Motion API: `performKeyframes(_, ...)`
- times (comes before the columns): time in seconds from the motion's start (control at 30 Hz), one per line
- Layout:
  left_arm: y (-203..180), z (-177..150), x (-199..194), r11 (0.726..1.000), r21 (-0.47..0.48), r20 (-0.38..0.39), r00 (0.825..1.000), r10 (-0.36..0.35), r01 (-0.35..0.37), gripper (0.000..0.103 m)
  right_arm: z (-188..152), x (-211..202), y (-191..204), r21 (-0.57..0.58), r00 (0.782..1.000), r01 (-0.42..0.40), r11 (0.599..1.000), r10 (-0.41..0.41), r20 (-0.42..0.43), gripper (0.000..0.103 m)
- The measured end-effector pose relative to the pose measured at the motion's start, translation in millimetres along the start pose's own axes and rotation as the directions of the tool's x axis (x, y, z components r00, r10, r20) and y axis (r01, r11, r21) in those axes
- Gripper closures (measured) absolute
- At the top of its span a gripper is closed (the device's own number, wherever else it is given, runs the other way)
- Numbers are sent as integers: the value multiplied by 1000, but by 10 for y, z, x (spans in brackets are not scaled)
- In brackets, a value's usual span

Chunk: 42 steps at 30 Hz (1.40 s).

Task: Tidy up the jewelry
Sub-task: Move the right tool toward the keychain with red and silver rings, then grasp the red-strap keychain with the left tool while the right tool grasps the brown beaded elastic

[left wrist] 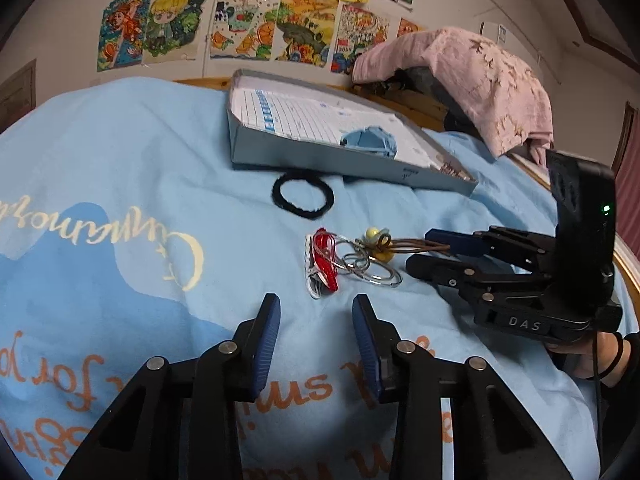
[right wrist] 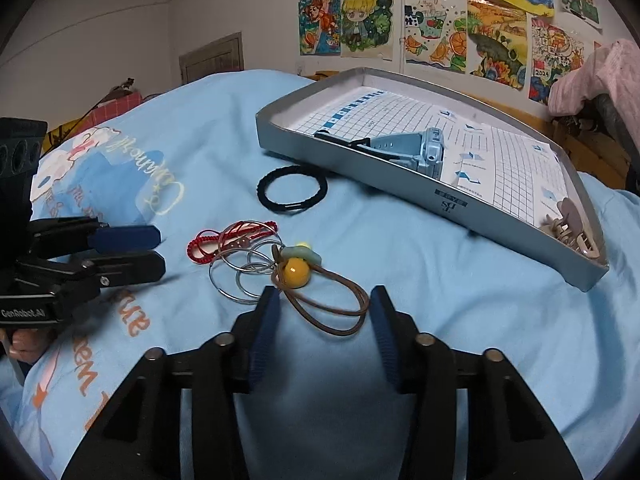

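Note:
A tangle of jewelry lies on the blue blanket: a red cord bracelet [left wrist: 322, 264] [right wrist: 224, 236], silver rings [left wrist: 372, 274] [right wrist: 240, 280], and a yellow bead [left wrist: 380, 240] [right wrist: 295, 272] on a brown cord loop [right wrist: 332, 314]. A black hair tie [left wrist: 303, 196] [right wrist: 291, 192] lies beyond them. My left gripper [left wrist: 316, 304] [right wrist: 158, 250] stands open just short of the red bracelet. My right gripper [right wrist: 324, 300] [left wrist: 438, 254] is open, with the brown cord loop lying between its fingers, untouched by the pads.
A grey tray [left wrist: 320, 164] [right wrist: 360, 176] lined with grid paper rests behind the jewelry, holding a blue watch [left wrist: 370, 142] [right wrist: 416, 148] and a beige hair claw [right wrist: 568, 224]. Pink cloth [left wrist: 480, 80] drapes over something at the back right. Drawings cover the wall.

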<state>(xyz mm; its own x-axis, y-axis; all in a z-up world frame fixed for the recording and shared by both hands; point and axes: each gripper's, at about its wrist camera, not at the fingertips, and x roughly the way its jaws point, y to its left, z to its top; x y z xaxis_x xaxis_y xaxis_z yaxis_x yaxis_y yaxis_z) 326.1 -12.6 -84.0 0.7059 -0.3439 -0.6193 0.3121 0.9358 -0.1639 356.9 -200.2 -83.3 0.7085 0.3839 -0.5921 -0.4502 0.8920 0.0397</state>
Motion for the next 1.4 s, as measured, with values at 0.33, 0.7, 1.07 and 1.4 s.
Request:
performKeyframes(0.33, -1, 89, 163, 1000, 1, -33, 999, -9, 9, 74, -37, 84, 32, -24, 999, 13, 1000, -14, -31, 65)
performKeyframes(0.7, 19, 5, 124, 1000, -15, 3, 1000, -3, 3, 99, -45, 21, 3, -29, 1000, 20, 999, -21, -5, 93)
performKeyframes(1.07, 125, -91, -74, 995, -83, 46, 998, -43, 46, 99, -42, -27, -64, -9, 1000, 19, 1000, -19, 1, 98)
performKeyframes(1.4, -107, -181, -116, 997, 30, 6, 997, -74, 74, 101, -28, 14, -113, 9, 1000, 10, 1000, -10, -15, 98)
